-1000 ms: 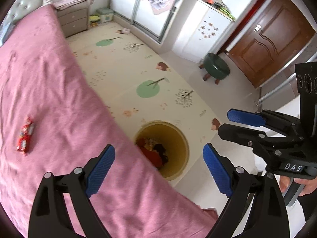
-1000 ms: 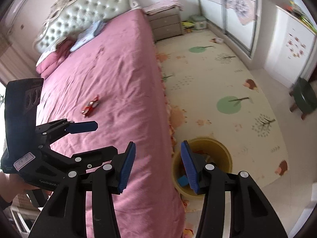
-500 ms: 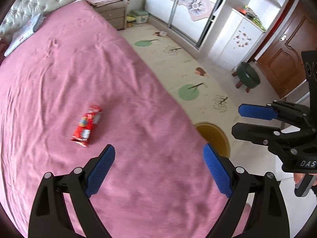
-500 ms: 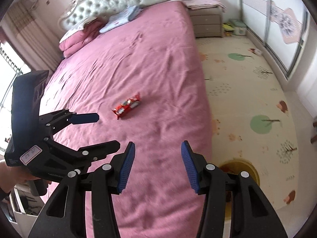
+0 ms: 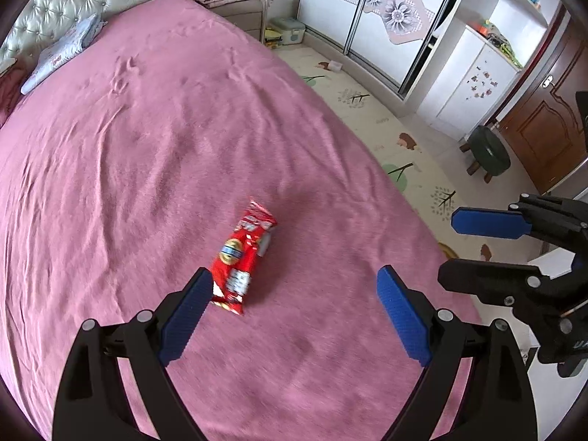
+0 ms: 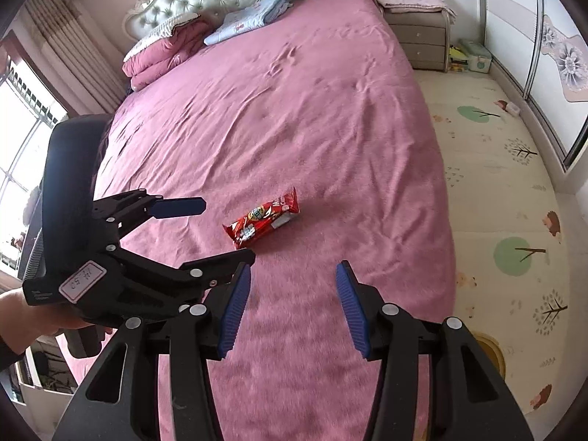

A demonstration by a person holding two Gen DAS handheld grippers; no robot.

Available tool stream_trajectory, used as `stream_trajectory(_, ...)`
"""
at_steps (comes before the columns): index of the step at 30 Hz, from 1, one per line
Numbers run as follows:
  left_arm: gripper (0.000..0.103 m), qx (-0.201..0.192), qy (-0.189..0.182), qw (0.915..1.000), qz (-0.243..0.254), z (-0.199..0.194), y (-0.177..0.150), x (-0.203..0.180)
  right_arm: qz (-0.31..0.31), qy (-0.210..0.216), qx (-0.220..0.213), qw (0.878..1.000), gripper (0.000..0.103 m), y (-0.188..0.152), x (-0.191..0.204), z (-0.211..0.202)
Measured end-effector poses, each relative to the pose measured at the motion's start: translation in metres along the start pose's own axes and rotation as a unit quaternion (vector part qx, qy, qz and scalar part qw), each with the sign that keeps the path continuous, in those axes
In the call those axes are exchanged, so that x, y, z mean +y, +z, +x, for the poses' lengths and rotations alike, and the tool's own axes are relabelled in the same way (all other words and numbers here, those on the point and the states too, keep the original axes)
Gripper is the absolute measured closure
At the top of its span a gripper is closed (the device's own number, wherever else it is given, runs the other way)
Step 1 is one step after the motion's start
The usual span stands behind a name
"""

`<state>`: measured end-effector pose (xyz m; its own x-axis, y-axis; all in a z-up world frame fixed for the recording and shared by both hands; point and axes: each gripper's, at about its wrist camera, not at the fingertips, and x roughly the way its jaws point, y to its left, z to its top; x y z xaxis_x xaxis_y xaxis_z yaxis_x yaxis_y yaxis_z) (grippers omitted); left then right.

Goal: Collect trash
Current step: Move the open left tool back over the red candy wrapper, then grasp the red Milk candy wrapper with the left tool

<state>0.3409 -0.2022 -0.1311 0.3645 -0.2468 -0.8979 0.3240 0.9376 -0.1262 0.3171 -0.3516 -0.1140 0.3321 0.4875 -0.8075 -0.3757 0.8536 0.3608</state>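
A red snack wrapper (image 5: 240,257) lies flat on the pink bed cover (image 5: 147,147); it also shows in the right wrist view (image 6: 264,222). My left gripper (image 5: 294,312) is open and empty, hovering over the bed with its left fingertip beside the wrapper's near end. My right gripper (image 6: 290,305) is open and empty, a little nearer than the wrapper and to its right. Each gripper shows in the other's view: the right one (image 5: 488,246) at the right edge, the left one (image 6: 191,231) at the left. A yellow bin's rim (image 6: 490,349) shows on the floor beside the bed.
Folded bedding (image 6: 165,51) and a blue pillow (image 6: 250,18) lie by the tufted headboard. A nightstand (image 6: 419,40) stands beside the bed. A patterned play mat (image 6: 507,220) covers the floor. A green stool (image 5: 488,154), wardrobe doors (image 5: 371,18) and a wooden door (image 5: 547,121) stand on the far side.
Both grippers have swung from over the yellow bin to over the bed, closing in on the red wrapper. The bin has slipped almost out of both views. Both stay open.
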Motion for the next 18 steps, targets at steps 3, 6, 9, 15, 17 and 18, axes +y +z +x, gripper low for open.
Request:
stream_trajectory(3, 0.013, 0.005, 0.002, 1.0, 0.0, 0.014, 0.001, 0.013, 0.004, -0.001, 0.0, 1.0, 0.055, 0.005, -0.001, 0.012)
stream_trajectory(6, 0.013, 0.012, 0.008, 0.9999, 0.0, 0.029, 0.002, 0.026, 0.01, 0.001, 0.0, 1.0, 0.055, 0.01, -0.003, 0.024)
stream_trajectory(9, 0.013, 0.016, 0.012, 0.9997, -0.014, 0.046, 0.003, 0.041, 0.016, 0.003, -0.004, 1.0, 0.055, 0.013, -0.005, 0.034)
stream_trajectory(15, 0.014, 0.031, 0.011, 0.9993, -0.021, 0.077, 0.005, 0.054, 0.029, 0.005, 0.0, 1.0, 0.055, 0.014, -0.012, 0.048)
stream_trajectory(17, 0.018, 0.037, 0.008, 0.9991, -0.017, 0.083, 0.004, 0.054, 0.029, 0.005, 0.002, 1.0, 0.055, 0.014, -0.014, 0.051)
stream_trajectory(18, 0.025, 0.042, 0.007, 0.999, -0.014, 0.086, 0.004, 0.053, 0.03, 0.004, 0.002, 1.0, 0.055, 0.014, -0.015, 0.052)
